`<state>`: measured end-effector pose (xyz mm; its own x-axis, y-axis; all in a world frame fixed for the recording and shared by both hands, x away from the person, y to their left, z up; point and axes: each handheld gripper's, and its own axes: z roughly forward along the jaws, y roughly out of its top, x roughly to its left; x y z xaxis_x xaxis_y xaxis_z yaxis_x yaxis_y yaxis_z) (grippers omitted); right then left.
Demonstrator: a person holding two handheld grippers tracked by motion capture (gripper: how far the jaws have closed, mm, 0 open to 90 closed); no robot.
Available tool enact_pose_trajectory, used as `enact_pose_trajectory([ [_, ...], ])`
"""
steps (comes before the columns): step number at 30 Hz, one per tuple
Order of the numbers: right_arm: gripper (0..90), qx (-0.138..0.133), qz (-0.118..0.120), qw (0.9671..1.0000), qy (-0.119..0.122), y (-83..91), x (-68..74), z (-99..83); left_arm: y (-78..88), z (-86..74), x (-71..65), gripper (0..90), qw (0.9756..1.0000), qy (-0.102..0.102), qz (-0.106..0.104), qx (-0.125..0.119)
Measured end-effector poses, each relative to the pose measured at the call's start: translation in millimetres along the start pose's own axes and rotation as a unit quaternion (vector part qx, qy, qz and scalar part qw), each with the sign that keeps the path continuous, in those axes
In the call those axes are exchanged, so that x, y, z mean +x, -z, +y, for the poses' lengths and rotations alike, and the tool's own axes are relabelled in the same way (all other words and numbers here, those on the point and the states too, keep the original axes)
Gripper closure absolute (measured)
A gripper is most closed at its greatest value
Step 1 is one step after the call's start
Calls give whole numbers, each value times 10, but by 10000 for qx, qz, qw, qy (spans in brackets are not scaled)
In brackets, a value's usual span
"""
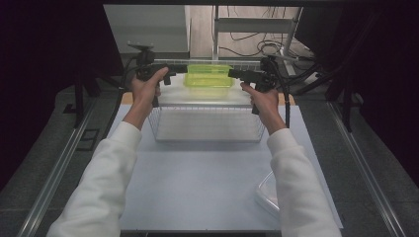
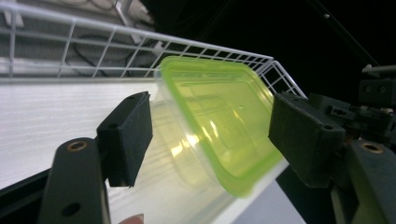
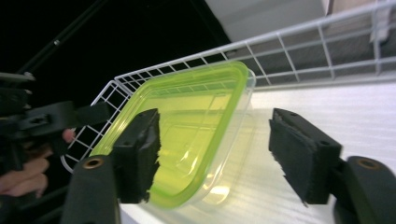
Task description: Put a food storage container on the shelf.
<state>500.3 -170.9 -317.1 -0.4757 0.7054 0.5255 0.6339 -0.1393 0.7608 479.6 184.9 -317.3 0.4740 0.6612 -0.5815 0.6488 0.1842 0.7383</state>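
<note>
A clear plastic container with a yellow-green lid [image 1: 208, 76] sits at the far end of a white wire basket [image 1: 205, 123]; I cannot tell if it rests on the basket floor. My left gripper [image 1: 184, 69] reaches it from the left and my right gripper [image 1: 231, 73] from the right. In the left gripper view the container [image 2: 219, 116] lies between the wide-apart jaws of the open left gripper [image 2: 210, 107]. In the right gripper view the open right gripper [image 3: 214, 121] spans the container [image 3: 187, 126], with one pad [image 3: 140, 149] against the lid's edge.
The basket stands on a white table mat [image 1: 197, 182]. A clear plastic tub or lid [image 1: 267, 192] lies at the near right, partly under the right sleeve. Metal rails run along both table sides. Cables and a stand are behind the basket.
</note>
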Motion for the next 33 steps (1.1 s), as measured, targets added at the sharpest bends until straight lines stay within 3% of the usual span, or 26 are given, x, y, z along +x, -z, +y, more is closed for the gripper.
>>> enact_pose_trajectory([
  [1, 314, 0, 0, 10000, 0, 0, 0, 0, 0, 0, 0, 282, 10000, 0, 0, 0],
  [2, 296, 33, 31, 9998, 192, 86, 53, 2, 49, -20, -31, 276, 9999, -124, 28, -18],
  [4, 295, 59, 17, 9994, 332, 131, 77, 0, 151, -79, -83, 273, 9993, -373, 90, -44],
  [6, 294, 158, 74, 9986, 508, 219, 124, -7, 252, -154, -106, 264, 9988, -477, 30, -50],
  [7, 294, 219, 86, 9978, 627, 259, 150, -20, 302, -198, -117, 260, 9985, -547, 41, -50],
  [8, 294, 391, 73, 9952, 892, 342, 205, -64, 353, -242, -125, 257, 9980, -626, 49, -31],
  [9, 294, 391, 73, 9952, 892, 342, 205, -64, 403, -287, -132, 257, 9976, -684, 57, 7],
  [10, 294, 585, 5, 9909, 1210, 421, 264, -130, 455, -336, -139, 250, 9974, -725, 42, 14],
  [11, 294, 585, 5, 9909, 1210, 421, 264, -130, 504, -381, -146, 250, 9971, -763, 25, 17],
  [12, 294, 690, -37, 9884, 1353, 464, 297, -169, 553, -427, -154, 248, 9965, -834, 39, 58],
  [13, 294, 819, -106, 9835, 1610, 556, 346, -252, 597, -476, -165, 246, 9959, -901, 57, 80],
  [14, 294, 819, -106, 9835, 1610, 556, 346, -252, 637, -528, -178, 246, 9952, -966, 82, 108],
  [16, 295, 925, -282, 9755, 1978, 698, 381, -366, 706, -642, -205, 246, 9938, -1093, 71, 173],
  [19, 295, 933, -259, 9745, 2024, 800, 368, -428, 767, -834, -251, 246, 9918, -1243, 108, 259],
  [21, 297, 970, -234, 9740, 2036, 932, 318, -527, 788, -1044, -285, 246, 9883, -1445, 184, 441],
  [22, 298, 1002, -254, 9736, 2034, 967, 294, -562, 788, -1044, -285, 246, 9883, -1445, 184, 441],
  [24, 302, 1048, -283, 9732, 2027, 998, 268, -598, 799, -1205, -291, 247, 9863, -1544, 138, 566],
  [30, 327, 1282, -421, 9699, 2028, 1163, 117, -843, 834, -1553, -272, 247, 9832, -1631, 218, 792],
  [33, 329, 1442, -267, 9647, 2188, 1261, 101, -950, 848, -1678, -256, 247, 9826, -1615, 249, 884],
])
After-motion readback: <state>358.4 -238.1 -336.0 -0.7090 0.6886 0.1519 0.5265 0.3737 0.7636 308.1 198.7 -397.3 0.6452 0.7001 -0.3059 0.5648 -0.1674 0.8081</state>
